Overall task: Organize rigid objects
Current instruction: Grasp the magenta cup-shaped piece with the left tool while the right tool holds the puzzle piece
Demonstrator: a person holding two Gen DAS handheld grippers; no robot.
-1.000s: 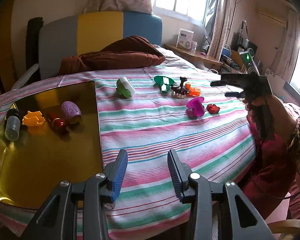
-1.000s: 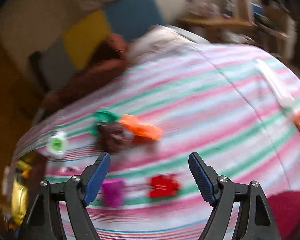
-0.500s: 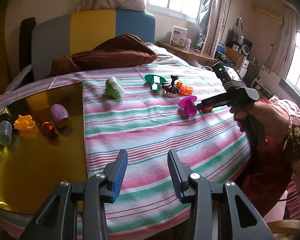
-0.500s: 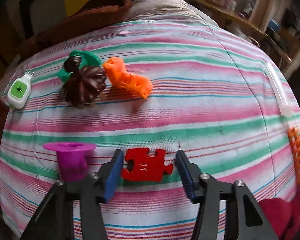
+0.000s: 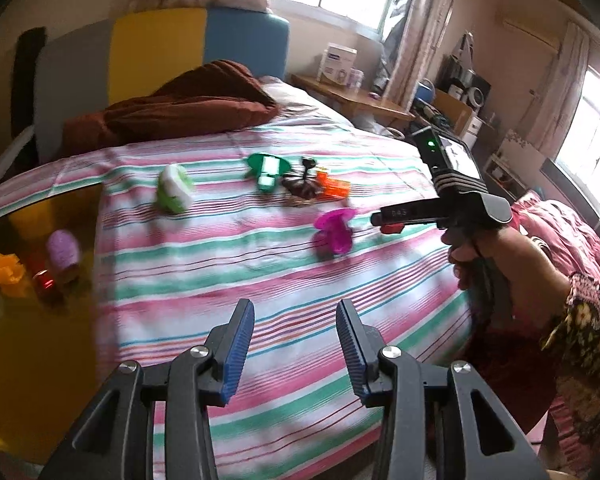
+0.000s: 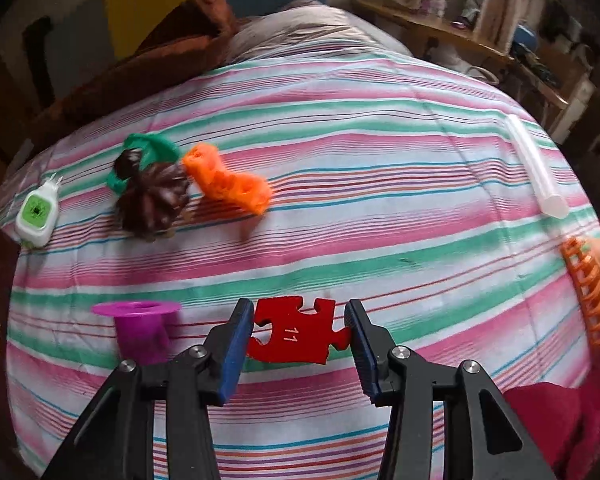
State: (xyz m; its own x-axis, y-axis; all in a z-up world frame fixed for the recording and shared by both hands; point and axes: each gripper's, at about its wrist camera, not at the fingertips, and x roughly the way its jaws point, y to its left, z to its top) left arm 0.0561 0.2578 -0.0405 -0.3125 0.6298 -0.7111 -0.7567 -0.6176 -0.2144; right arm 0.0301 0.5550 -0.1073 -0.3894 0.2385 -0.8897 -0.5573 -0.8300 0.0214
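A red puzzle piece (image 6: 292,332) lies on the striped bedsheet (image 6: 340,220). My right gripper (image 6: 299,305) points steeply down over it. Its jaws are closing, and both blue pads touch the piece's sides. A purple flanged cup (image 6: 140,332) stands just left of that gripper. In the left wrist view the right gripper (image 5: 384,220) reaches in from the right over the red piece (image 5: 392,229), beside the purple cup (image 5: 334,228). My left gripper (image 5: 295,308) hangs above bare sheet near the bed's front, jaws opening slightly with nothing between them.
Farther back lie an orange block (image 6: 228,184), a brown pumpkin shape (image 6: 152,200), a green piece (image 6: 152,148) and a white-green case (image 6: 36,212). A clear tube (image 6: 536,168) and an orange hair claw (image 6: 588,280) sit right. A gold tray (image 5: 40,360) at left holds several small items.
The right gripper came down over the red puzzle piece and narrowed from wide open until its pads met it. The left gripper drifted right, so the tray slid toward the left edge.
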